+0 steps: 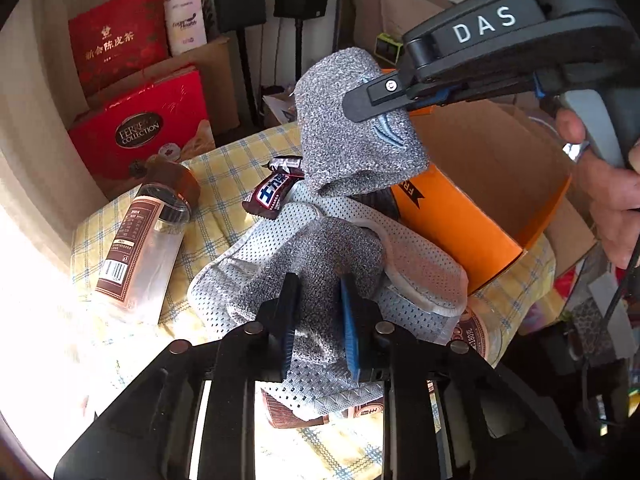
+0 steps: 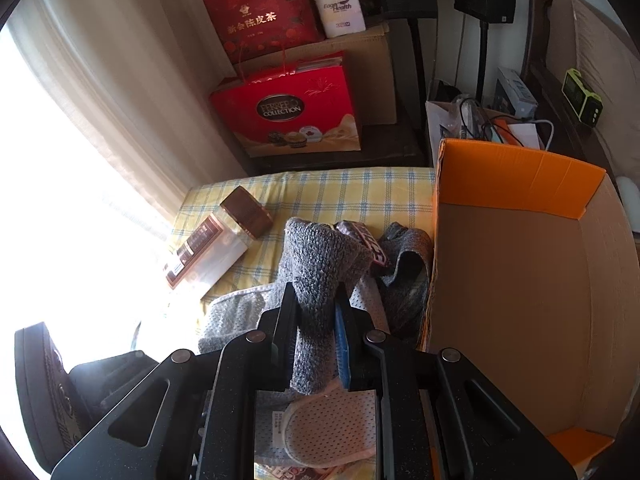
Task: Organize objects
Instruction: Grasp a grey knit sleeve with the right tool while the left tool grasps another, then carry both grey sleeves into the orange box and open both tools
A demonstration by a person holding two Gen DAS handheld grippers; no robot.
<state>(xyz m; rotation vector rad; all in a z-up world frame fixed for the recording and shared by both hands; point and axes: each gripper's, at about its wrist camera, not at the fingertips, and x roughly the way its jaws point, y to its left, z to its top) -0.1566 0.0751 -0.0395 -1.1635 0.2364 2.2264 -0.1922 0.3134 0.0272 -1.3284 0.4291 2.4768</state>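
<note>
Grey knit sock: pinched in the left claw, lying over perforated slippers mid-bed.
Second grey knit sock: clamped in the right claw.
Orange cardboard box: open at the bed's right edge.
Writing: red bag, "FERRERO COLLECTION".

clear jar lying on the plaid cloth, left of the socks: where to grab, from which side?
Judging by its pose, grip the clear jar across its transparent body, coming from above. It lies on its side on the plaid cloth, brown lid pointing away, long flanks free. Both tongs are shut on grey knit fabric.
</note>
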